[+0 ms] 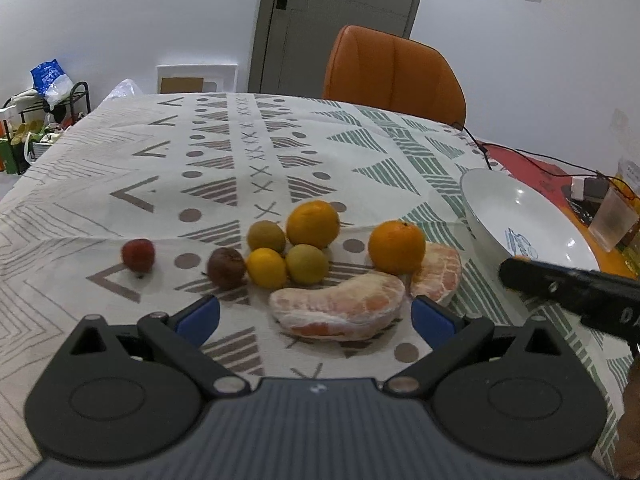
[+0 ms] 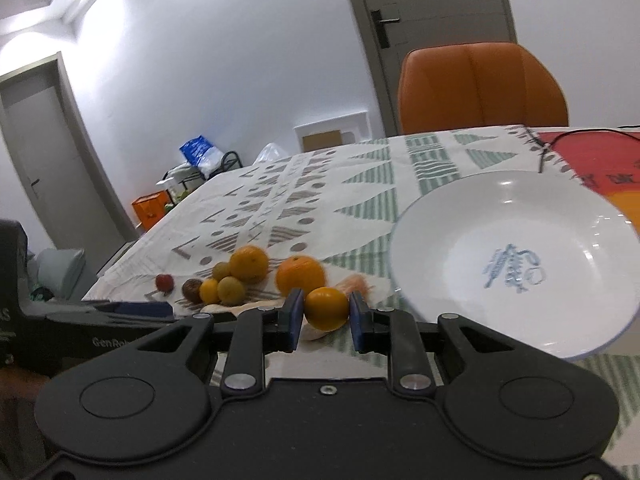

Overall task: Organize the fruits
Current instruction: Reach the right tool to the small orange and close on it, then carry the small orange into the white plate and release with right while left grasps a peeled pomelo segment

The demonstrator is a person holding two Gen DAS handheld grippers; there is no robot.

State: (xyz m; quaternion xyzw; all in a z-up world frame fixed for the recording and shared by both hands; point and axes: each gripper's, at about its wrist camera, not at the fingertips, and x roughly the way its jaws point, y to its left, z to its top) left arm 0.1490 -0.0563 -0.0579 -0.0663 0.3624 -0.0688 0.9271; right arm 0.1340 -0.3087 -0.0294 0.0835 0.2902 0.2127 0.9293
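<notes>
Our right gripper has its jaws clamped on a small yellow-orange citrus lifted at nine o'clock of the white bowl, while our left gripper holds its jaws wide around the peeled pomelo piece on the table.

my right gripper clamped a small yellow-orange fruit between its blue pads, just left of the white bowl.
</notes>
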